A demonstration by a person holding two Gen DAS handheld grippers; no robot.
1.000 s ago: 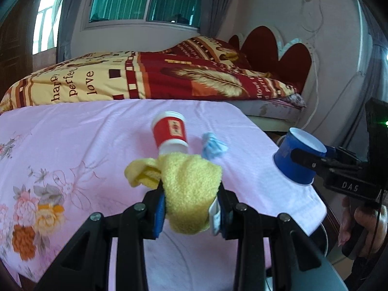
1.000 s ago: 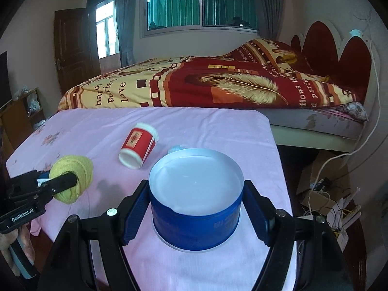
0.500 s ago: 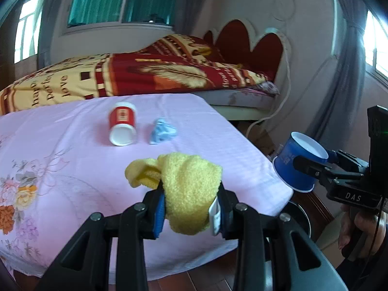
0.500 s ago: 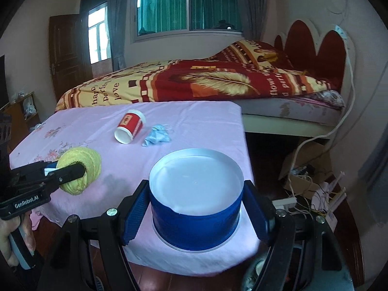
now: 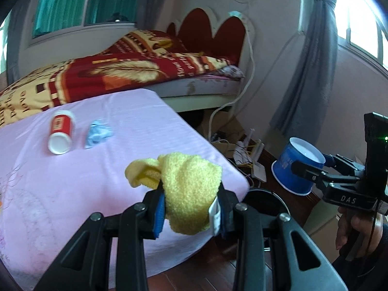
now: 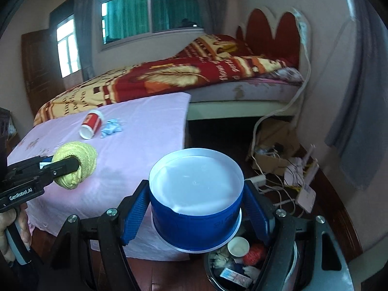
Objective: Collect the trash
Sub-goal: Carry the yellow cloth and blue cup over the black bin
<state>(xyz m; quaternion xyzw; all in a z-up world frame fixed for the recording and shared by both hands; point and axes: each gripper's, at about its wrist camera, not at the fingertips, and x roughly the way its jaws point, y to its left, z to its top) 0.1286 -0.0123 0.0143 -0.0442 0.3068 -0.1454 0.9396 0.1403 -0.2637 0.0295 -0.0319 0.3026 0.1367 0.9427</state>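
A crumpled yellow terry-cloth rag [image 5: 191, 191] is clenched between the blue pads of the left tool [image 5: 190, 208], which is held over the near corner of the counter covered with a pink flowered cloth [image 5: 97, 169]. A blue paper cup with a white inside [image 6: 196, 206] is grasped at its sides by the right tool [image 6: 196, 215], mouth tilted up toward the camera; it is held past the counter's edge, above a round dark trash bin [image 6: 242, 264] on the wooden floor, in which a small white cup, a red ball and scraps can be seen. On the counter, well apart from both tools, a red and white paper cup [image 5: 60, 132] is lying on its side, with a crumpled pale blue wrapper [image 5: 98, 135] just beside it. A bed with a red and yellow quilt [image 5: 109, 72] stands behind the counter.
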